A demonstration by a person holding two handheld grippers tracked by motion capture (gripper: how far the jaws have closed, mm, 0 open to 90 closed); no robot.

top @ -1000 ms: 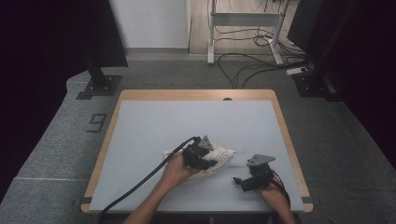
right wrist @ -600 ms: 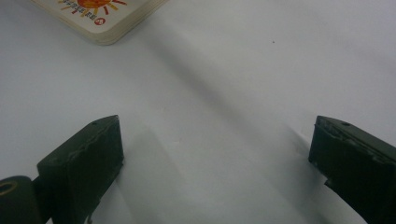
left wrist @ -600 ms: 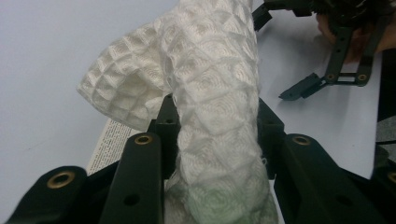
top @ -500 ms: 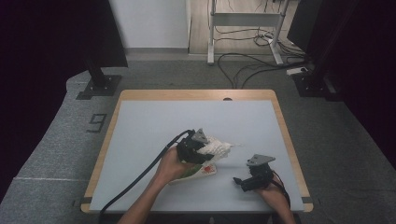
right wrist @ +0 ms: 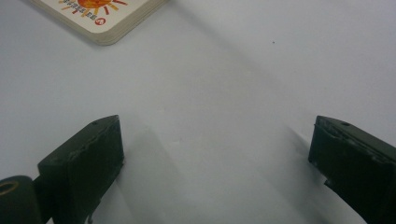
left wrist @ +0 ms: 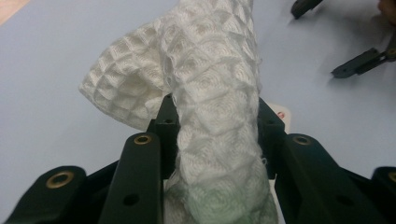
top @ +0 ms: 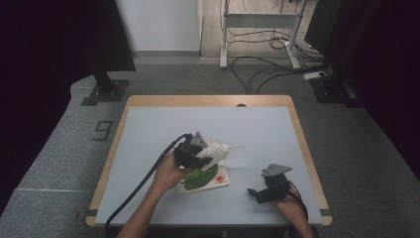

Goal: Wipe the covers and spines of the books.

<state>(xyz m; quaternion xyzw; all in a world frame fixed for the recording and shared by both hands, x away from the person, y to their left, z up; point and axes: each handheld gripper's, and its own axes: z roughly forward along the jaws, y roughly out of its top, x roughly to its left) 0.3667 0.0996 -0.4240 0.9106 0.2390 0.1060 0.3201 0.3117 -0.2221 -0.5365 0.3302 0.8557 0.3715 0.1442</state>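
Note:
My left gripper (top: 207, 151) hovers over the middle of the table, shut on a white waffle-weave cloth (top: 216, 150). In the left gripper view the cloth (left wrist: 210, 88) is bunched between the black jaws and rises past them, folded over at the left. Under it lies a small board book (top: 205, 179) with a green leaf and a red sun on its cover. My right gripper (top: 256, 194) rests low at the front right with its jaws wide apart. In the right gripper view nothing lies between the fingers (right wrist: 88, 158), and the book's corner (right wrist: 100, 18) shows at the top left.
The pale blue table (top: 257, 129) has a wooden rim. A black cable (top: 136, 191) trails from the left gripper over the front edge. Beyond the table are a monitor stand base (top: 104, 91), floor cables (top: 267, 64) and a metal frame.
The left gripper has lifted the cloth up off the book and carried it slightly away from the person, so the book's cover now shows. The right gripper has not moved.

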